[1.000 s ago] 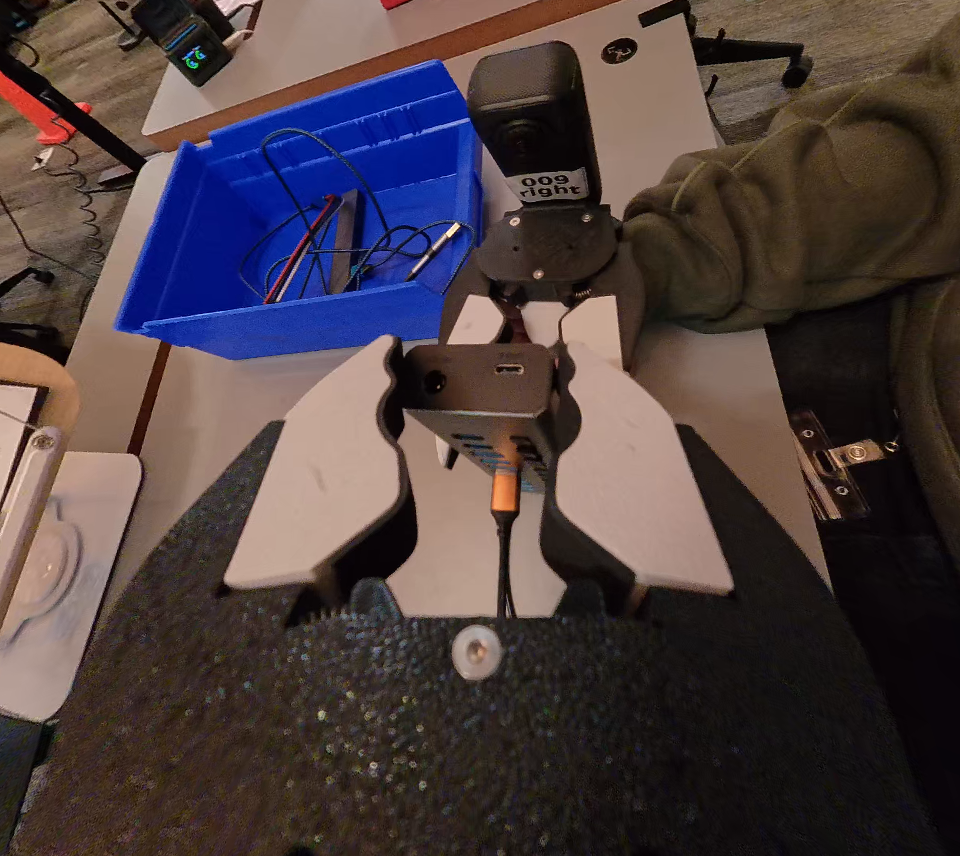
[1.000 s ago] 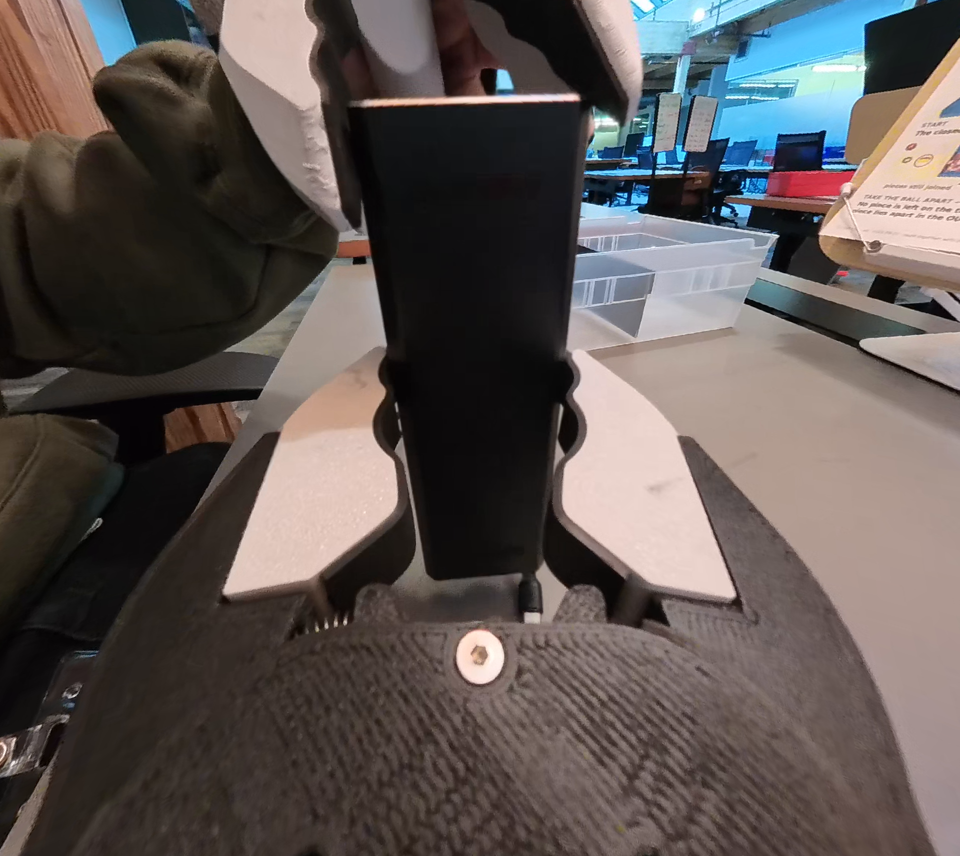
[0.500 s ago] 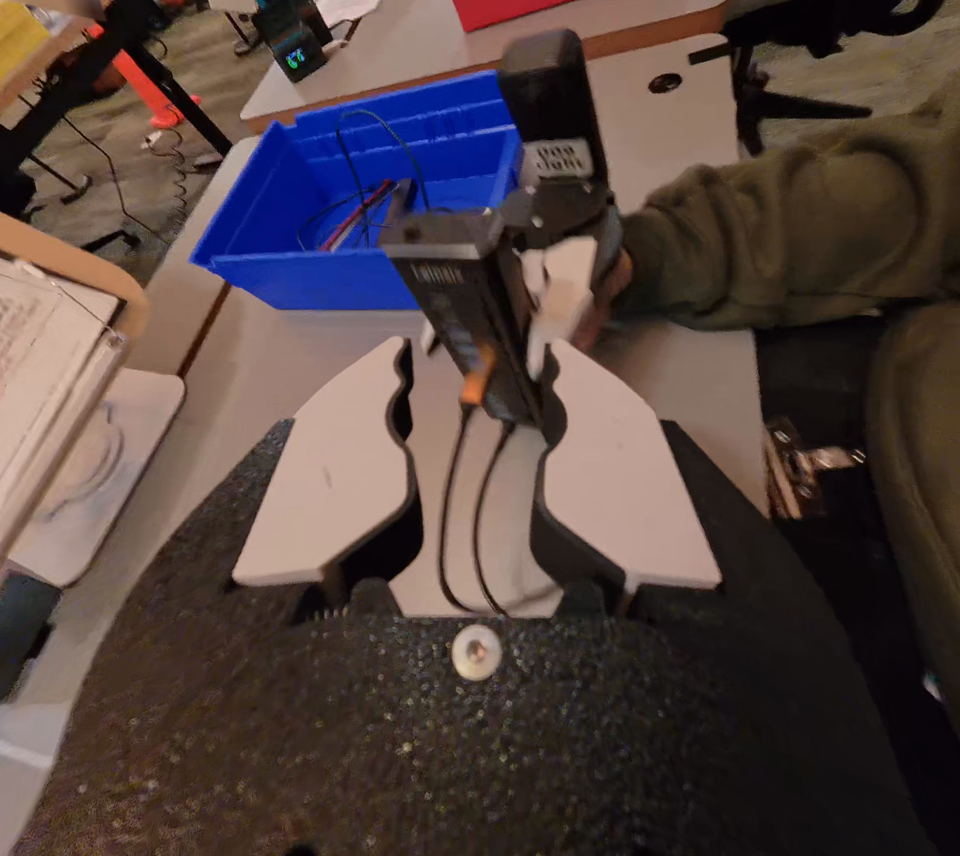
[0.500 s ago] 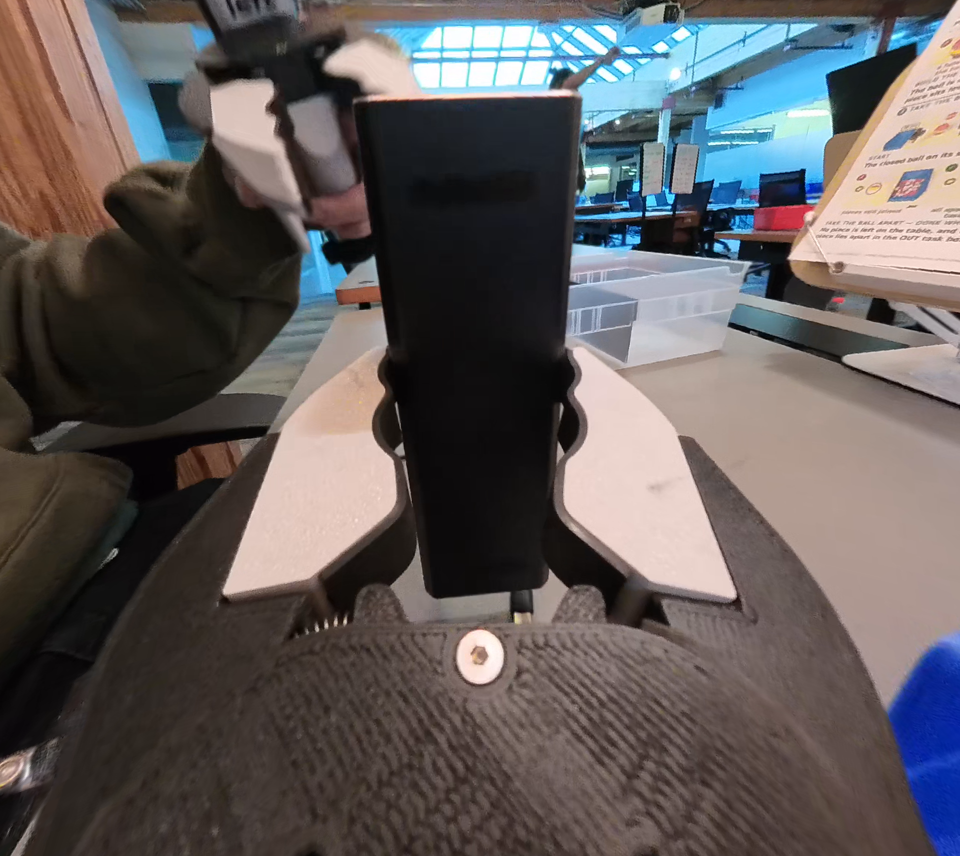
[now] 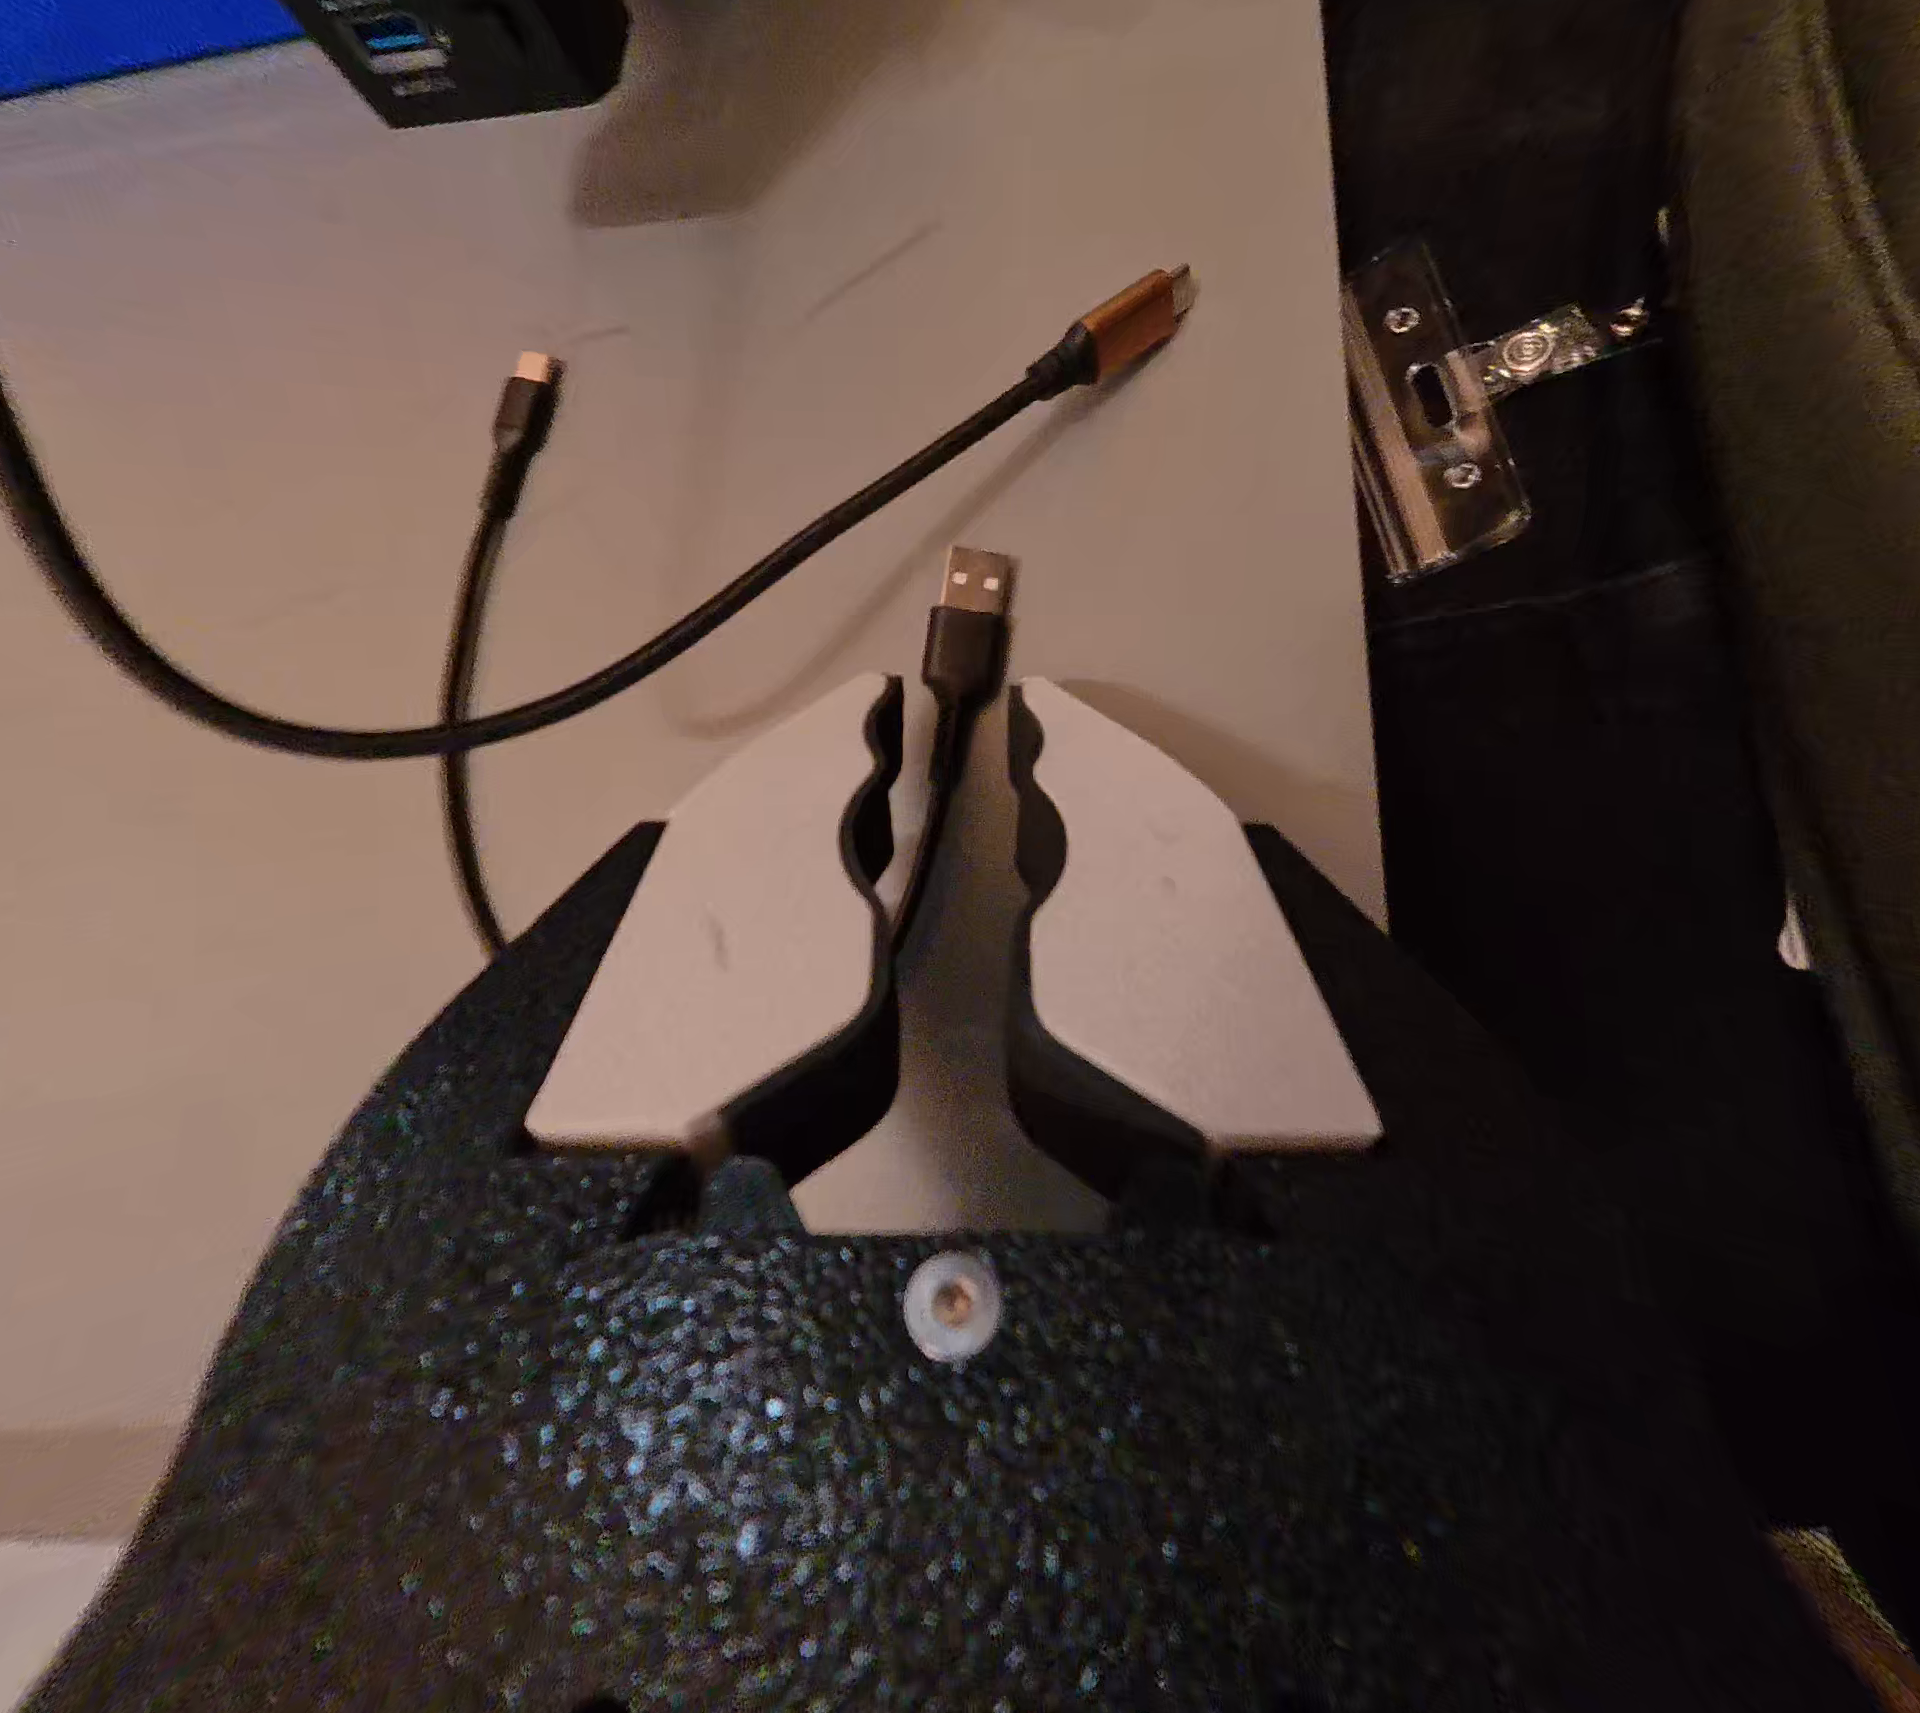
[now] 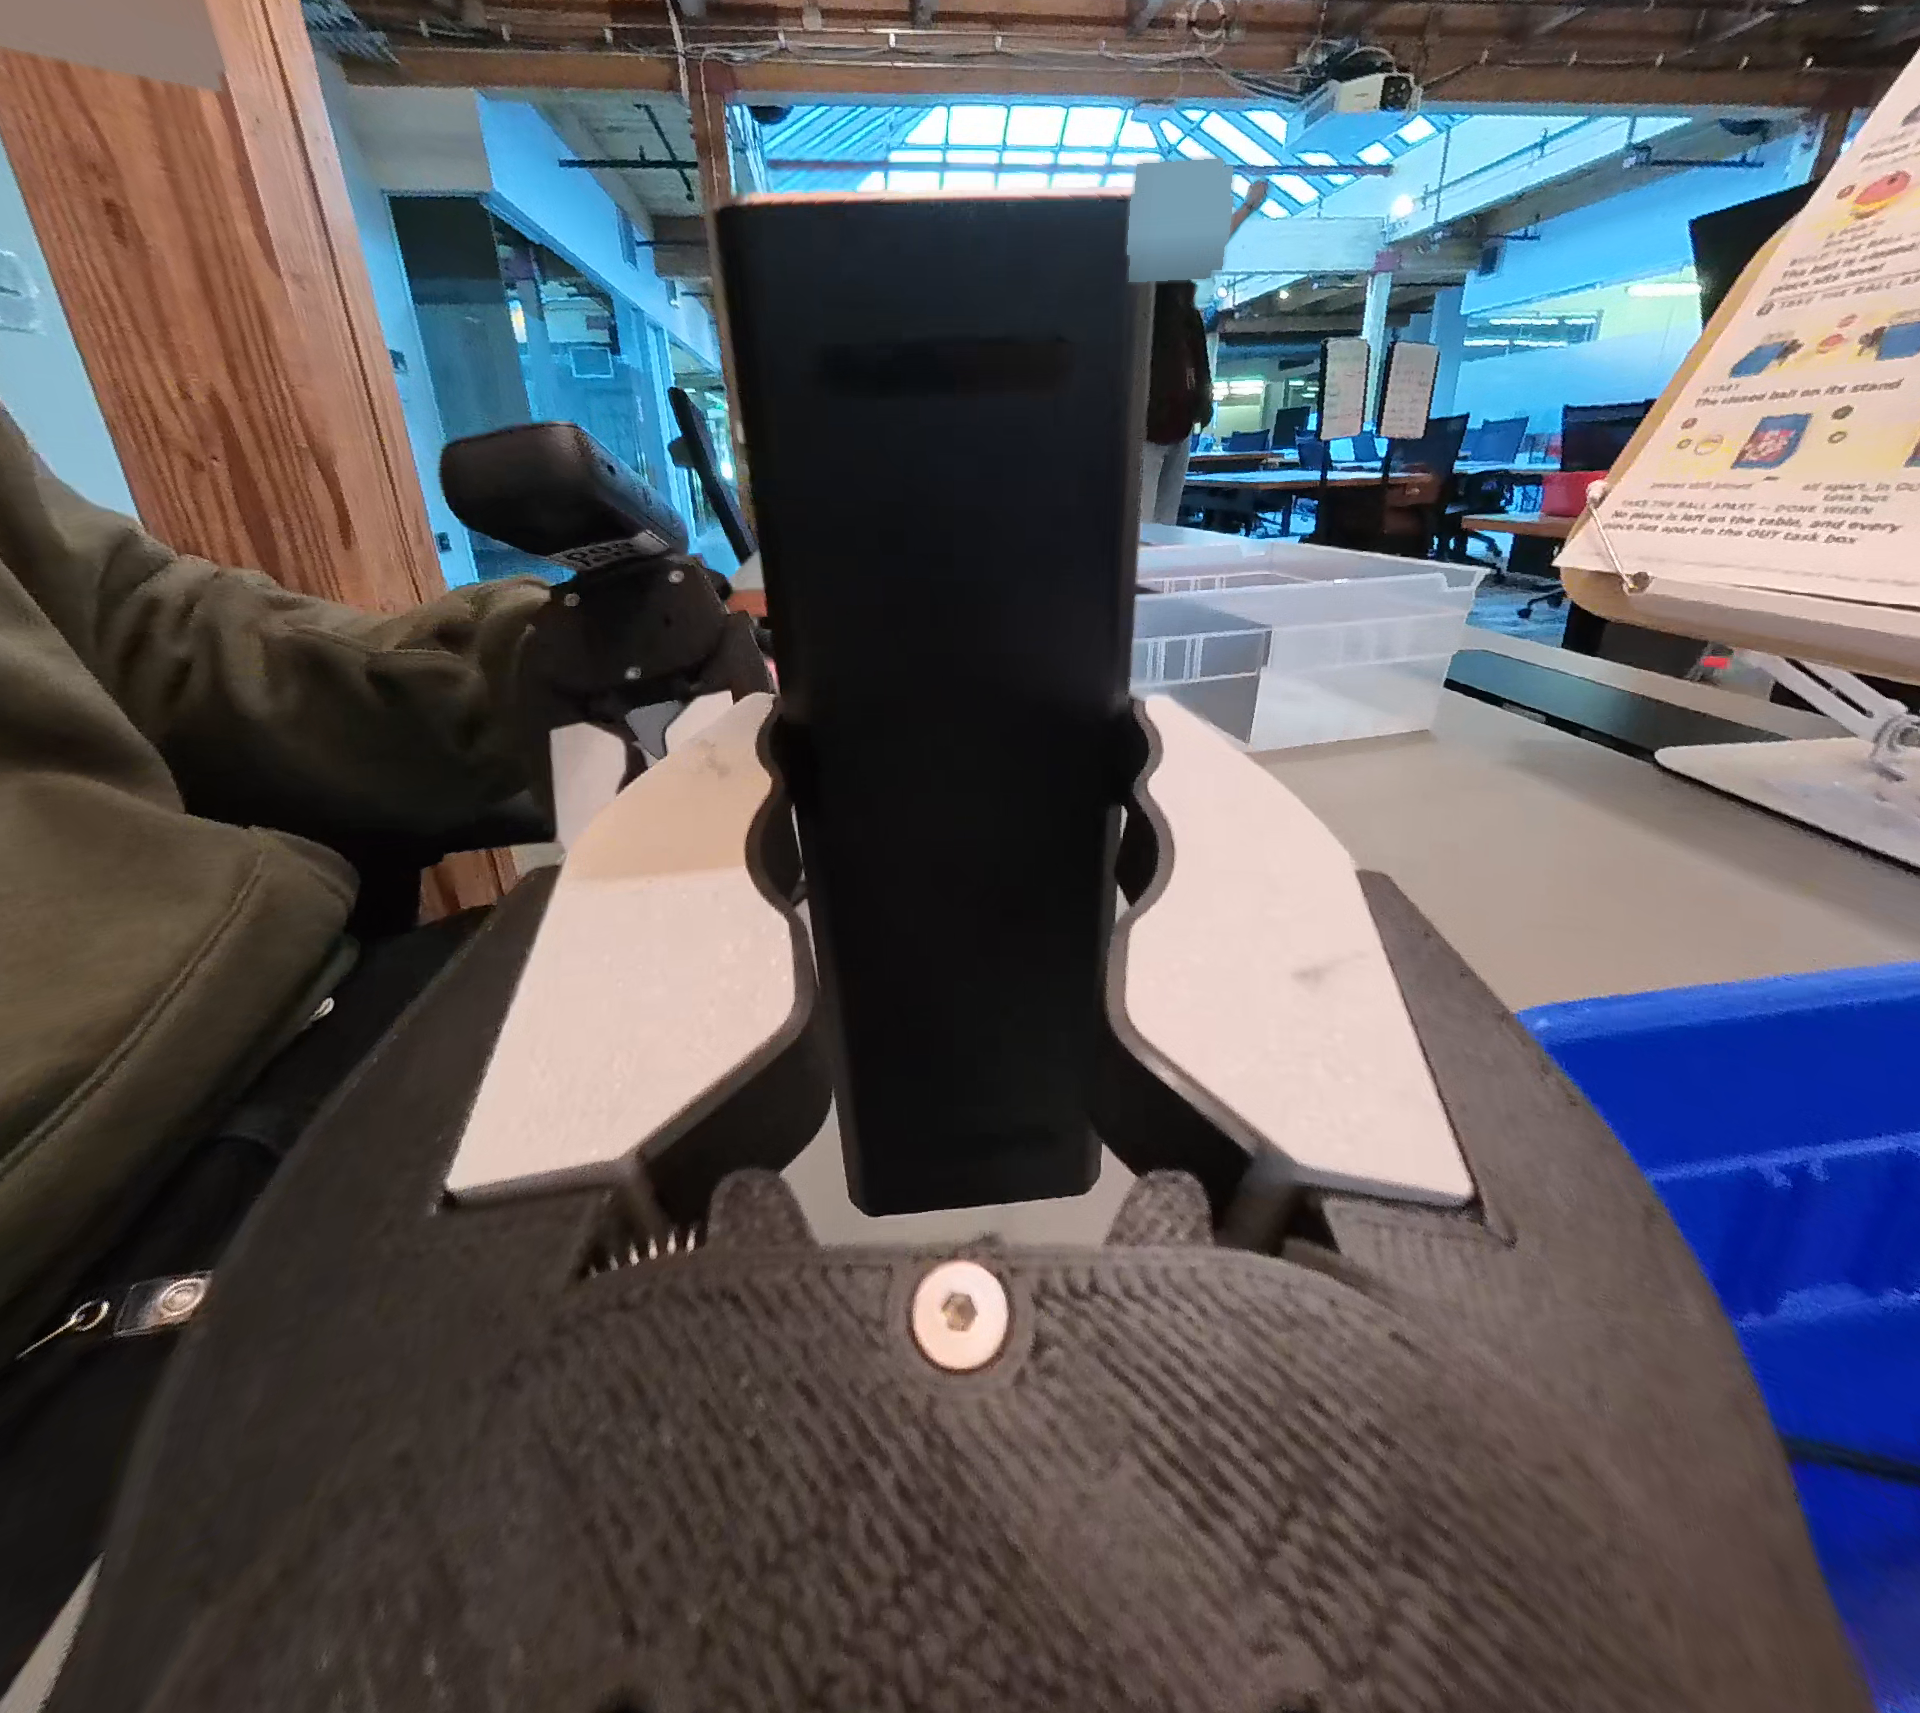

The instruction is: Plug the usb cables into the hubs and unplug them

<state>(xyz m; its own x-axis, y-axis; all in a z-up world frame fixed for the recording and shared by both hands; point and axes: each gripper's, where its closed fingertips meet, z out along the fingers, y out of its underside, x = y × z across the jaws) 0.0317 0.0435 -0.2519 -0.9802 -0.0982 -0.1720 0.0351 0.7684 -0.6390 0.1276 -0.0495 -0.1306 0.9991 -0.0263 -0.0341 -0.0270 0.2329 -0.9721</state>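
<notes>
**USB cables all loose, hub held free: plug-in round looks unstarted or just undone**

USB-A plug sits just past your left gripper tips, lower centre of left wrist view. Its thin black lead runs back btwn the jaws, which stand part open with a narrow gap; can't tell if the pads actually pinch the lead or just straddle it. Left finger and right finger both show bare pad faces.

Outward from there: copper-sleeved plug lies on the grey table centre right, near the table edge, its thick braided lead sweeping off frame left. Small black USB-C plug lies centre left, well apart from the copper one. None of the three touches a port.

Your right gripper is clamped on the black hub, jaws snug on both long sides, hub upright mid-frame in right wrist view. In left wrist view the same hub fills the upper left, blue-tongued ports facing the cables, every visible port vacant, held above the table.

Blue bin shows lower right in right wrist view; clear bin farther back.

Judgement: w/ three plugs out and ports vacant, nothing is mated now. Left to do, as far as shown: get a firm hold on the USB-A plug body, line it up w/ a port, seat it, then pull.
</notes>
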